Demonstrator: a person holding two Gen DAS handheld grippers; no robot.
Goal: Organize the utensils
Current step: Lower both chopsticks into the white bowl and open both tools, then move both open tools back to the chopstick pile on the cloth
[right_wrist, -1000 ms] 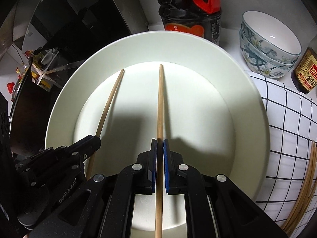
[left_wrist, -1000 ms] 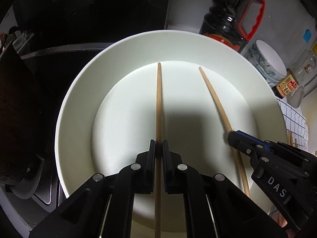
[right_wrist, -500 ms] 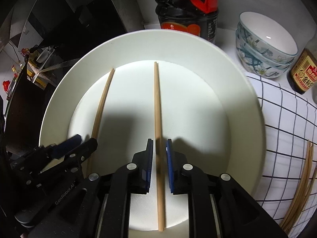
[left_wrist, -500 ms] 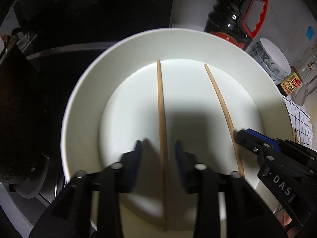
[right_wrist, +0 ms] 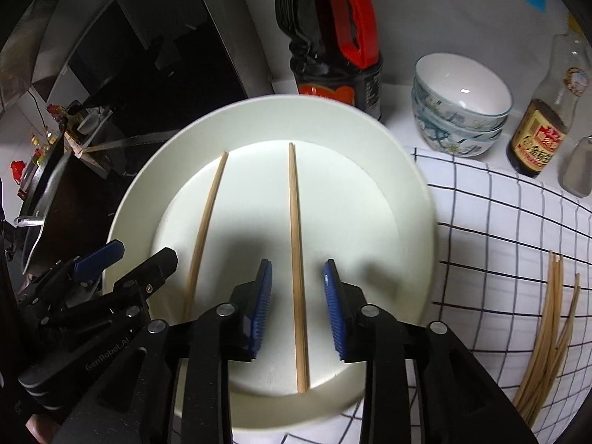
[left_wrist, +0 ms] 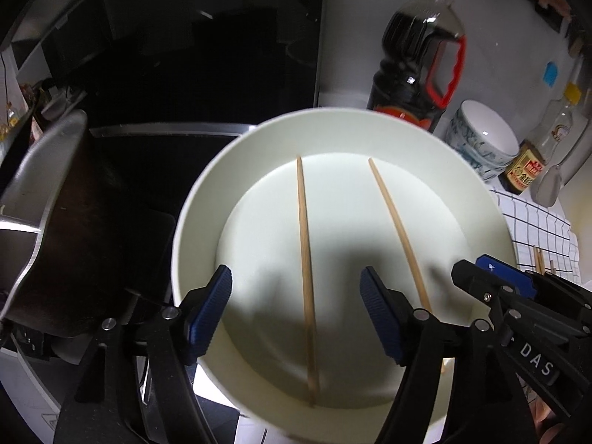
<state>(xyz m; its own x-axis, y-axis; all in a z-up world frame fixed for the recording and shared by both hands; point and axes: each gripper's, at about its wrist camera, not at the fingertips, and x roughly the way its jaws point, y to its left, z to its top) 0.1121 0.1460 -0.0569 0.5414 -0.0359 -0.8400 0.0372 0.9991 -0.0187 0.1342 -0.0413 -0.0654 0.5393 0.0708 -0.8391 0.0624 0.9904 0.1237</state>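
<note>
Two wooden chopsticks lie side by side on a large white plate. The left chopstick rests between the widely spread, still opening jaws of my left gripper, and no pad touches it. The right chopstick lies between the opening jaws of my right gripper, free of both blue pads. Each gripper hovers just above the plate's near half. The left gripper shows at the lower left of the right wrist view, and the right gripper at the lower right of the left wrist view.
A dark soy sauce jug with a red handle stands behind the plate. Stacked patterned bowls and a small sauce bottle sit at the back right. A bundle of chopsticks lies on a checked cloth. A dark pan is at the left.
Both grippers were shut on their chopsticks a second ago. They have opened, the left wider than the right, and lifted back. The chopsticks now lie loose on the plate.
</note>
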